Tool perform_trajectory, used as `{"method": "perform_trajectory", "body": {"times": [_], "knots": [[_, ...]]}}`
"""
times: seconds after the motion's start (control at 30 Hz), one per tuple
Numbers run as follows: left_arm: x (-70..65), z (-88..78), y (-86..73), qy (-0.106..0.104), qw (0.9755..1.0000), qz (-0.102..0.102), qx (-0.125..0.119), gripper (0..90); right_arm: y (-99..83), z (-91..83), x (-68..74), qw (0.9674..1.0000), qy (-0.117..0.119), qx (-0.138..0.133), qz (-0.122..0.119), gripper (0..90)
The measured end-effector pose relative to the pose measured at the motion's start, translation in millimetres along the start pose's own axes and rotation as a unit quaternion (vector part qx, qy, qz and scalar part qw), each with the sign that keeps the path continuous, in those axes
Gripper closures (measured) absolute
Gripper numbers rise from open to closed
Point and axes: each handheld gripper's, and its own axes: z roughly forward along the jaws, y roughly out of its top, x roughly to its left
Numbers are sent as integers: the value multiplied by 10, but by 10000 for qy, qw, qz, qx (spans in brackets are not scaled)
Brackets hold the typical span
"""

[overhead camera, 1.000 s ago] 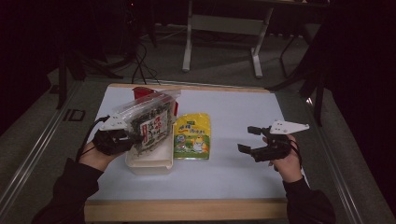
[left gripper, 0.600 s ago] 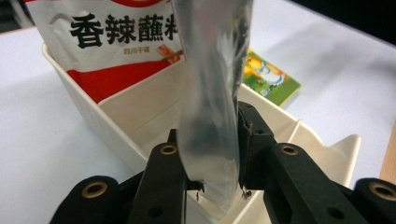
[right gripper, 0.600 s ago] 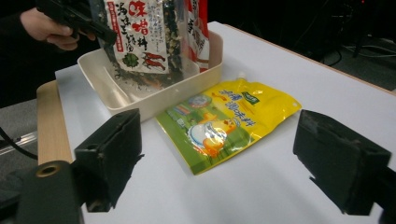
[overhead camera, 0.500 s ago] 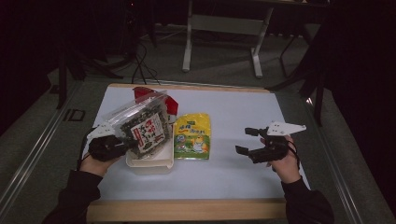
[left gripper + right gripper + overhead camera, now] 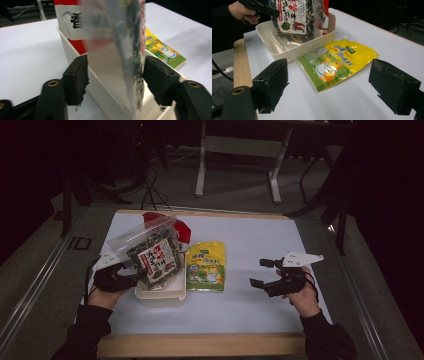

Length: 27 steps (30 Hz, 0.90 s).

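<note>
1. L gripper (image 5: 131,276) at near-left end of the white bin (image 5: 161,298); jaws have just been opening, now spread. Seaweed snack bag (image 5: 151,254) stands betw the pads; looks let go, though gripper view is blurred, so light contact poss.
2. Bag sits in the bin, long axis tilted up & away from L gripper, leaning toward the red pack (image 5: 181,227) behind.
3. R gripper (image 5: 260,272) spread, empty, hovering.
4. Yellow pouch (image 5: 206,266) lies flat betw bin & R gripper, long axis running away from person. R hand nearer, so likely next pick.
</note>
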Motion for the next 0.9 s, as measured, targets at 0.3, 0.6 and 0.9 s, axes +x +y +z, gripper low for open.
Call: {"method": "perform_trajectory", "body": {"times": [0.3,0.6,0.9], "knots": [[-110,-73,13,151,9999,-6,-69,121,-23,6,-6,10000,-3,-21,97,146],[-269,-292,4,203,9986,-33,-497,18,-42,18,-26,9999,-88,-37,103,153],[-591,-585,-74,169,9973,175,-694,18,-76,101,-97,9974,-613,328,167,110]]}}
